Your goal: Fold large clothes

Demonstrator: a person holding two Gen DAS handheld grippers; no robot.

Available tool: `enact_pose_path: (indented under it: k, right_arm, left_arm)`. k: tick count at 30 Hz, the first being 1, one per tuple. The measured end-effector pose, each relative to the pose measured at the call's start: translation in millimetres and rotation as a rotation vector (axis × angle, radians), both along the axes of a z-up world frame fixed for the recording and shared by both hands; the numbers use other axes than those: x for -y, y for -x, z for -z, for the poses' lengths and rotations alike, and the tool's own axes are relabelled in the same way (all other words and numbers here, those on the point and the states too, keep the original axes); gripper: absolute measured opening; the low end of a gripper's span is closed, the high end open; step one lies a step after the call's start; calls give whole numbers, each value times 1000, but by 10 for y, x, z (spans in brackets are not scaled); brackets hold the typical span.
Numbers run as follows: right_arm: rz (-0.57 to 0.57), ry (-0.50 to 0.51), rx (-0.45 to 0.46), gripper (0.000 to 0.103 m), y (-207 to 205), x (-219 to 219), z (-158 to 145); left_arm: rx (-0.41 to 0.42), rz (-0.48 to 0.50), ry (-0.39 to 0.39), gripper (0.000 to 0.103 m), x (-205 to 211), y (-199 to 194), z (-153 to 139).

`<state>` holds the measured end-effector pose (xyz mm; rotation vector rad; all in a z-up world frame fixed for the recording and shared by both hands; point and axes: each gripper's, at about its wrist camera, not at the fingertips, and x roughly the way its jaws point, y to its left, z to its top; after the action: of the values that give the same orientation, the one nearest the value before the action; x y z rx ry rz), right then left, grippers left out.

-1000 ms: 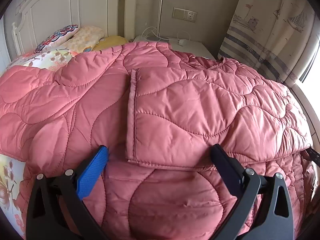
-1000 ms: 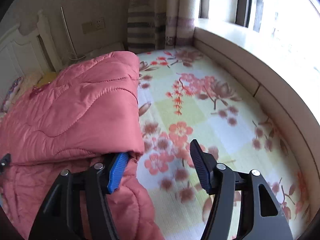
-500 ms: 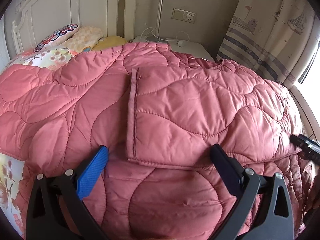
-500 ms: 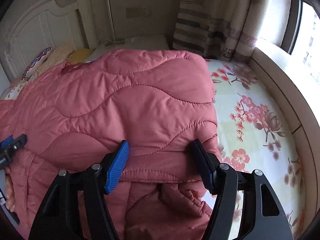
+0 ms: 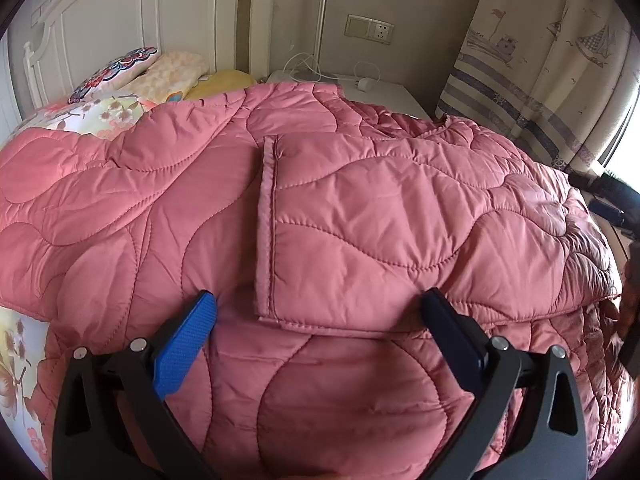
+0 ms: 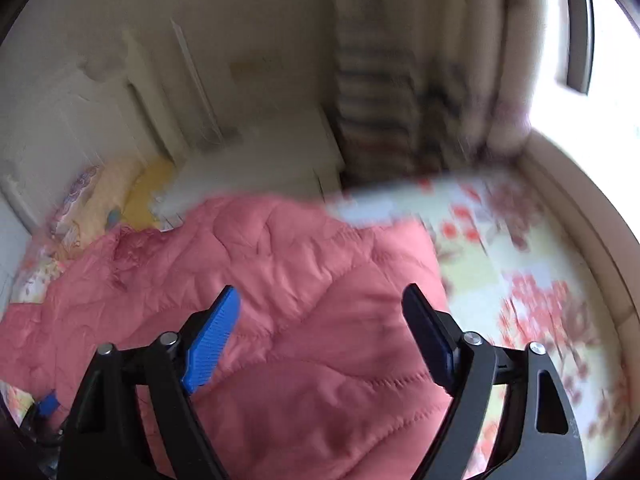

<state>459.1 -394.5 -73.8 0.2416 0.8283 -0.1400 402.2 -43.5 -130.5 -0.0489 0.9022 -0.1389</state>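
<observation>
A large pink quilted coat (image 5: 340,232) lies spread on the bed, with one panel folded over so its hemmed edge (image 5: 266,220) runs down the middle. My left gripper (image 5: 320,304) is open, low over the near part of the coat, holding nothing. In the right wrist view, which is motion-blurred, the coat (image 6: 312,320) fills the lower left. My right gripper (image 6: 322,300) is open above the coat's right side and holds nothing. The right gripper also shows at the right edge of the left wrist view (image 5: 612,200).
A floral bed sheet (image 6: 520,280) lies bare to the right of the coat. Pillows (image 5: 160,76) sit at the white headboard (image 5: 120,28). A white nightstand (image 5: 384,92) with a charger stands behind. A striped curtain (image 5: 540,72) and a window ledge (image 6: 580,208) are at the right.
My right gripper has lifted and pulled back from the coat's folded edge, so its view is now higher and blurred. My left gripper has hardly moved.
</observation>
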Motion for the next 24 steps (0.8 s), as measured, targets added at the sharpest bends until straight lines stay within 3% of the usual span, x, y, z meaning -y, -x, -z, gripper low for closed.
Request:
enact_pose_path:
  k: [1, 2, 5, 7, 9, 13, 17, 20, 21, 22, 24]
  right_arm:
    - [0, 33, -130, 87, -89, -24, 217]
    - [-6, 21, -160, 88, -105, -40, 304]
    - [45, 49, -121, 88, 136, -122, 114]
    - [72, 45, -28, 88, 396, -269, -89]
    - [-14, 49, 40, 88, 665, -533, -190]
    - [-167, 147, 8, 88, 862, -1032, -70]
    - [-165, 188, -19, 88, 913, -1160, 164]
    - [-162, 184, -23, 89, 840, -1154, 162]
    - [-163, 186, -26, 89, 833, -1147, 174]
    - [-163, 187, -26, 89, 803, -1118, 199]
    - [-164, 184, -27, 89, 800, -1107, 202]
  left_arm:
    - [2, 1, 2, 101, -6, 6, -3]
    - [2, 1, 4, 101, -13, 9, -1]
    - [3, 2, 42, 101, -75, 14, -10]
    - [0, -5, 65, 101, -148, 44, -39]
    - [-9, -43, 125, 101, -346, 124, -95]
    - [-44, -72, 365, 100, -1022, 394, -181]
    - [38, -234, 316, 101, -1799, 744, -364]
    - [82, -456, 393, 101, -2698, 946, -379]
    - [83, -533, 427, 100, -2955, 983, -348]
    - [100, -621, 518, 98, -3316, 1043, -275]
    - [171, -673, 735, 98, -3744, 1071, -187]
